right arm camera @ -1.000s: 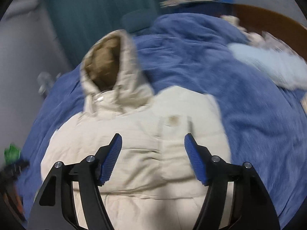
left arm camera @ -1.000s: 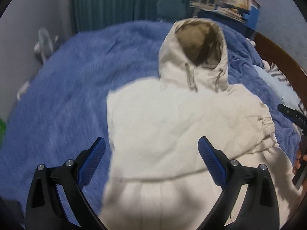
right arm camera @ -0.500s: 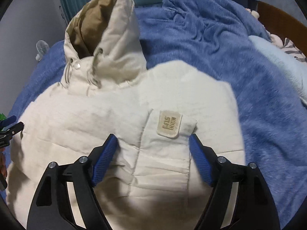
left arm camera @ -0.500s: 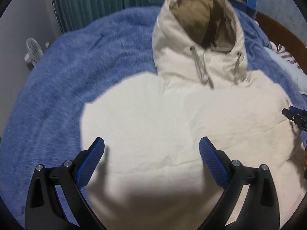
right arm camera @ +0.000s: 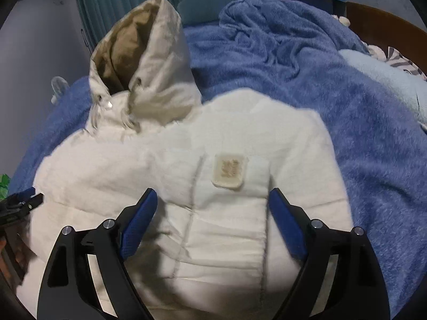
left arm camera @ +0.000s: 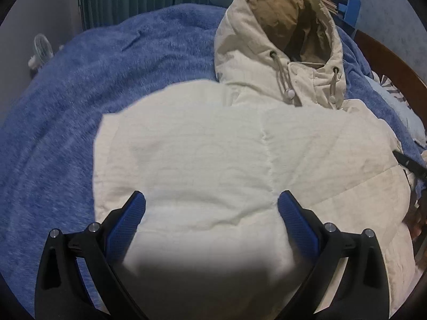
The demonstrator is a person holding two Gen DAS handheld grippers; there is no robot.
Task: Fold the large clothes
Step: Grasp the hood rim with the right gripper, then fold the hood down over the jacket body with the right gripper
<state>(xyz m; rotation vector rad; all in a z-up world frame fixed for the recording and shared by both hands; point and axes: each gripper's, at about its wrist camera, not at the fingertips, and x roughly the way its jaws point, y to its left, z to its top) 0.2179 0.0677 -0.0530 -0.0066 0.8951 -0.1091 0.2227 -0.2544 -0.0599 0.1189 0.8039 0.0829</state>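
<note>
A cream padded jacket (left arm camera: 213, 160) lies spread on a bed covered by a blue blanket (left arm camera: 80, 93), its hood (left arm camera: 280, 40) propped up at the far end. The left tongs (left arm camera: 210, 208) hover low over the jacket's puffy body with their blue pads wide apart and nothing pinched. The right tongs (right arm camera: 212, 208) stand apart too, and are opening wider, over the side with the sewn patch (right arm camera: 229, 170); cloth sits between the pads, but they do not press on it.

The main risk is the padding. The fabric is thick and springy, so a shallow bite may catch only the slick outer layer and slip free when lifted. A bite that gathers too much bulk could drag the whole jacket across the fuzzy blanket instead of folding it. If the two tongs grip at uneven heights, the fold will likely come out crooked. The upright hood and its dangling cords (left arm camera: 283, 80) could flop and bunch under the fold.
</note>
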